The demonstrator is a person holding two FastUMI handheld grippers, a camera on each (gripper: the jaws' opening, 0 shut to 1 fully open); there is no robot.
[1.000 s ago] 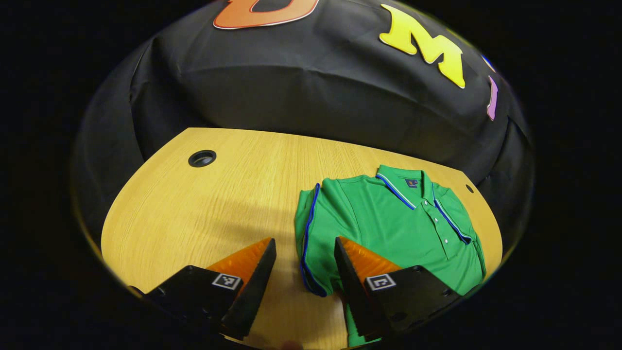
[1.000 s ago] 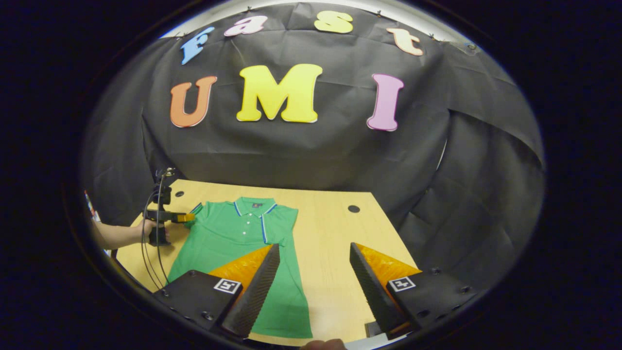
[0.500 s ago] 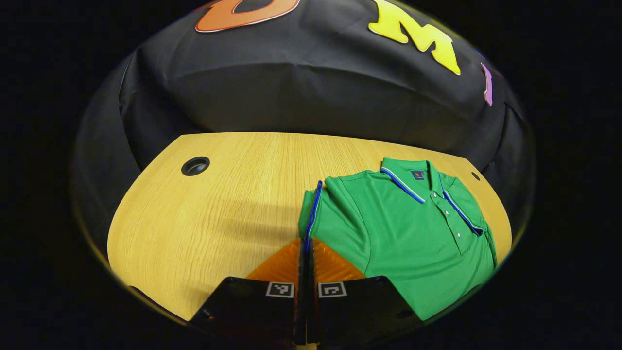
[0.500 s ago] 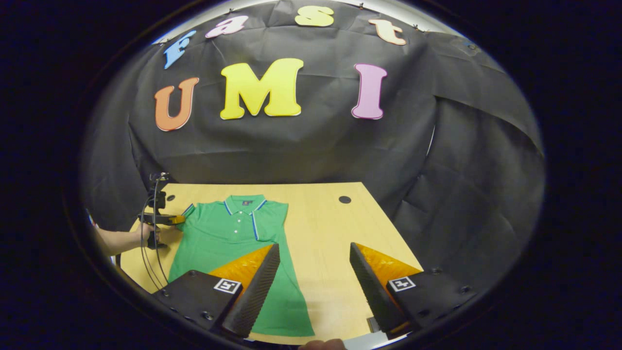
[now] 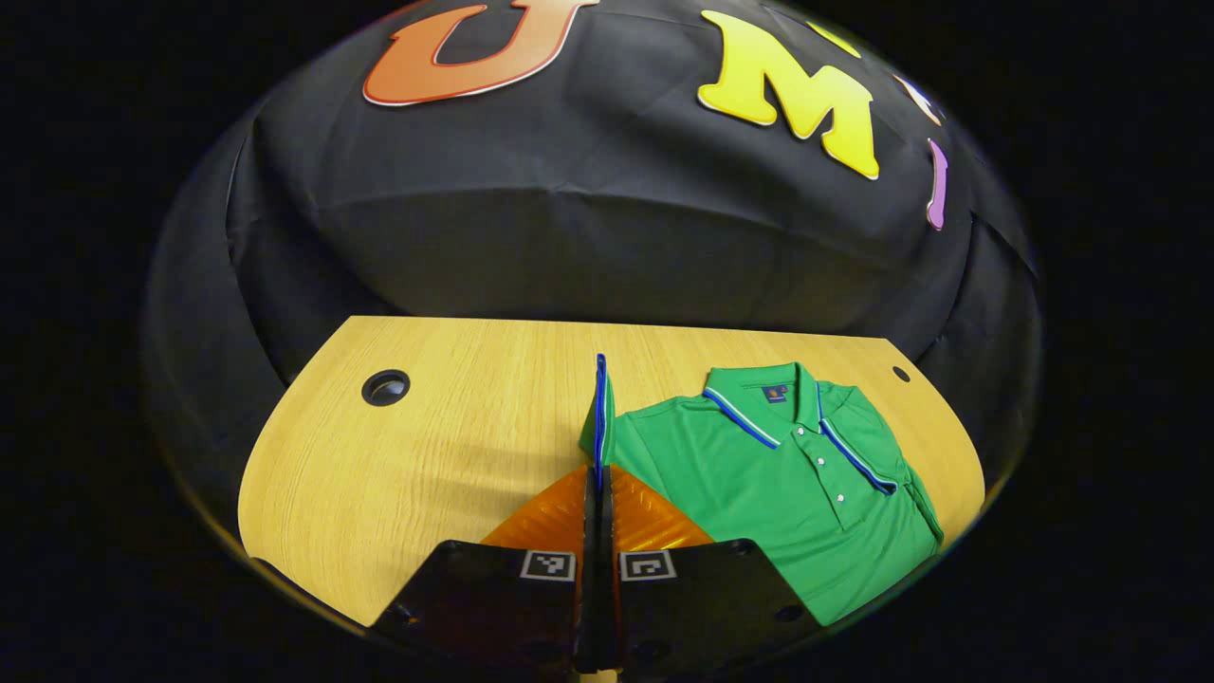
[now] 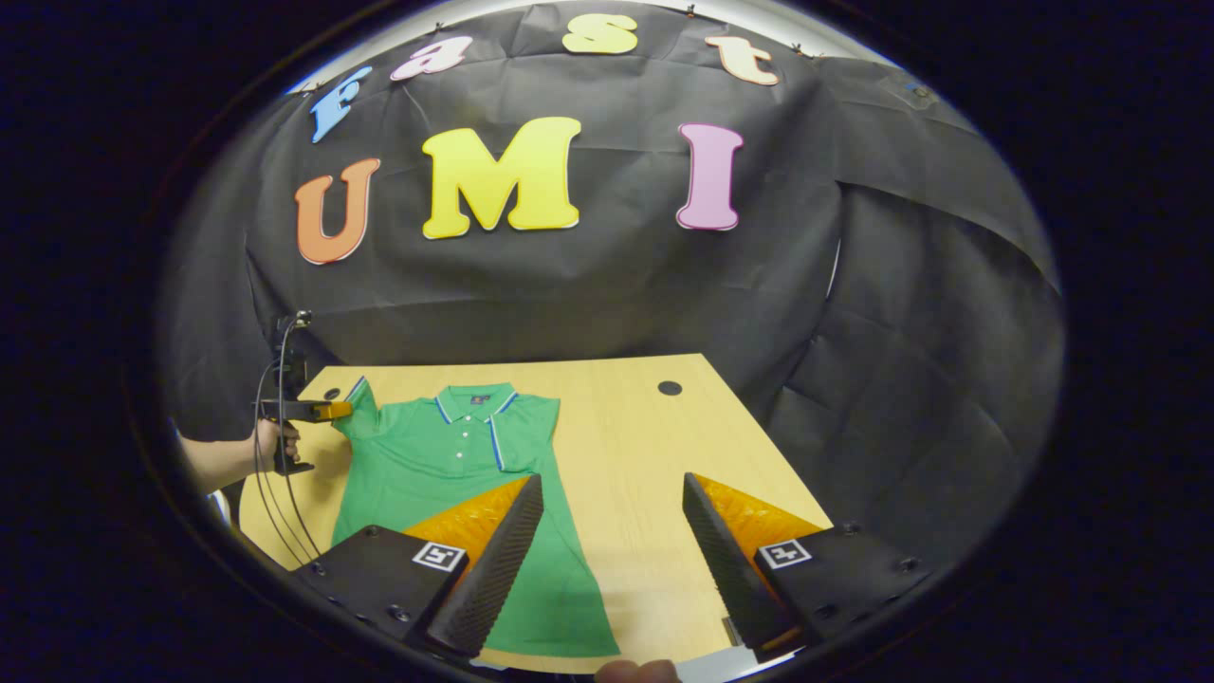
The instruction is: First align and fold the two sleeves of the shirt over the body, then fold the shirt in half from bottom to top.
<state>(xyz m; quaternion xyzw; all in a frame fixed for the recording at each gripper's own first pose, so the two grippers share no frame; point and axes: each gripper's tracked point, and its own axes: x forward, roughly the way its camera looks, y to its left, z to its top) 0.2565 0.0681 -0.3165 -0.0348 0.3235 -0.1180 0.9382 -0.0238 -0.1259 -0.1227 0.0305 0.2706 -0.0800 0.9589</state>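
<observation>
Pinching the sleeve (image 5: 599,408) edge-on, the left tongs (image 5: 597,493) stood clenched on it and lifted above the desk (image 5: 427,446). Beyond them and off to their right lay the shirt (image 5: 806,493), collar toward the far wall, so the fold likely had to carry rightward over the body. The right tongs (image 6: 607,541) hung released near the hem side, farther from that sleeve.

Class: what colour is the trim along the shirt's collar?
Blue and white trim on the green shirt; left gripper view.
</observation>
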